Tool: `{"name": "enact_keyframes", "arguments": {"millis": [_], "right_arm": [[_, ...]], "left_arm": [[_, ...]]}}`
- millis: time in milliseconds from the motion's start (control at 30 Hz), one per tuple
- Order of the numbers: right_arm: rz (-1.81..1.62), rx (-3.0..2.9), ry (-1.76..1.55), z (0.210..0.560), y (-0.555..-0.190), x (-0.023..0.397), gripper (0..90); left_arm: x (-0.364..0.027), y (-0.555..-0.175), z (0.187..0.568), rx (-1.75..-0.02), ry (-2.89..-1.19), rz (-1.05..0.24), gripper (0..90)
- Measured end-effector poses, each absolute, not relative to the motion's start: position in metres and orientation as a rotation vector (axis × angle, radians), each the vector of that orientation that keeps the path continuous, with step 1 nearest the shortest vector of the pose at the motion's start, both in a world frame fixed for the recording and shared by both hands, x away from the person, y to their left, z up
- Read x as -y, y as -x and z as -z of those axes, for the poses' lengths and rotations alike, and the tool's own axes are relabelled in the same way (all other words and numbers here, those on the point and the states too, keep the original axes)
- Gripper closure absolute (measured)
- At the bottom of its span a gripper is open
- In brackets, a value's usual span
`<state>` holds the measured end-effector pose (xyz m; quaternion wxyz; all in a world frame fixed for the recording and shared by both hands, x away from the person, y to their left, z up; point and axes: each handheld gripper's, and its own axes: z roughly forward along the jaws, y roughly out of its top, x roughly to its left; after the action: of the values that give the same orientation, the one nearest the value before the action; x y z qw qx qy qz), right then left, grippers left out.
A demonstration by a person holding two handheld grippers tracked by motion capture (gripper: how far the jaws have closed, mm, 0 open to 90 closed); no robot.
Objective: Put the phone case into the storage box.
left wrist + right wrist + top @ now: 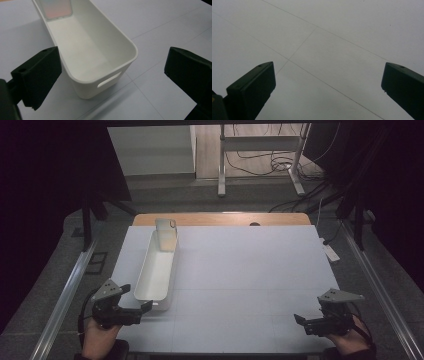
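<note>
A long white bin [156, 279] lies on the left of the table, its near end with a handle slot [109, 80] facing me. A flat, pale, phone-shaped slab [166, 234] leans upright against the bin's far end; in the left gripper view it [57, 9] shows a pinkish-blue sheen. My left gripper [137, 298] hovers just before the bin's near end, open, its jaws wide apart and empty [112, 63]. My right gripper [306, 320] sits near the table's front right corner, open over bare table [328, 80], holding nothing.
A pale blue-grey mat [250, 270] with faint grid lines covers the table; a wooden strip [220, 219] shows at its far edge. Metal rails [65, 295] flank both sides. A desk frame and cables [280, 165] stand on the floor beyond.
</note>
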<state>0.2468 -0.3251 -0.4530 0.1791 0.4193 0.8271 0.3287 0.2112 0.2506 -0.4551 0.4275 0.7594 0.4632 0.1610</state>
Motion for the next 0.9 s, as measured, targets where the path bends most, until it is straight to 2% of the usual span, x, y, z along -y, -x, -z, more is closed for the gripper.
{"name": "enact_keyframes", "arguments": {"millis": [900], "right_arm": [[-0.924, -2.344, -1.185, 0.453, -0.247, 0.324, 0.0]], "left_arm": [[-0.254, -0.198, 0.463, -1.205, -1.956, -0.420, 1.3]]}}
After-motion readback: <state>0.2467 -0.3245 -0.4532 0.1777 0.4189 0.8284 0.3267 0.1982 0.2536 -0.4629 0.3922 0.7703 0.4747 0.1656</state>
